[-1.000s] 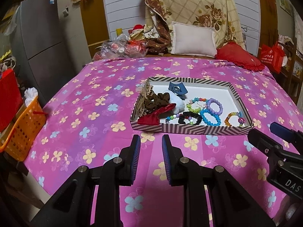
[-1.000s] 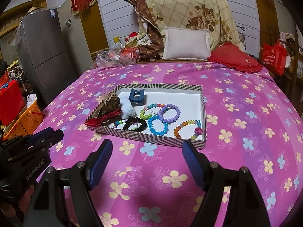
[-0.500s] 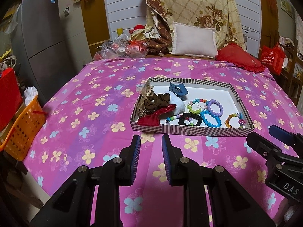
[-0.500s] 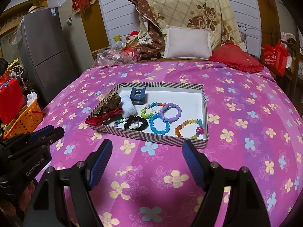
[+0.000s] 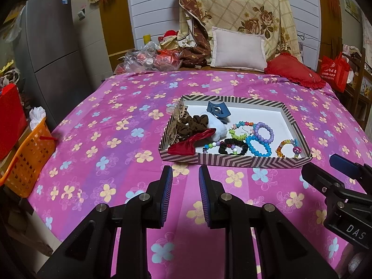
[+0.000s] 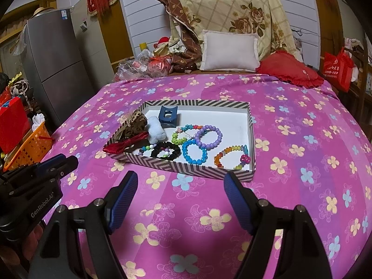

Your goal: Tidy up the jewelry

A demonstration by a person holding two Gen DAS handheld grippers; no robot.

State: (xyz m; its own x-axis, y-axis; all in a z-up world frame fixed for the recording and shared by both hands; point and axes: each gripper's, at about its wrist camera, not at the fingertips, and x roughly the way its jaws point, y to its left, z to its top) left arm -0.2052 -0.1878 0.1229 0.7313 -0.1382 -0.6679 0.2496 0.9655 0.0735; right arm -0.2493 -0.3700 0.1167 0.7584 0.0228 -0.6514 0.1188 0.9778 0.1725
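Right wrist view: pre-grasp, both grippers short of the striped cardboard tray (image 6: 193,169).
Right gripper (image 6: 180,187) wide and empty, left gripper (image 5: 185,182) narrow and empty; next, reach in for one bracelet.

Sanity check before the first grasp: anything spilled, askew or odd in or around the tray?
One thing: the red bow droops over the striped tray's near-left corner instead of lying inside. The hair ties are heaped at the left end, and the bracelets overlap each other. Nothing has spilled onto the bedspread.
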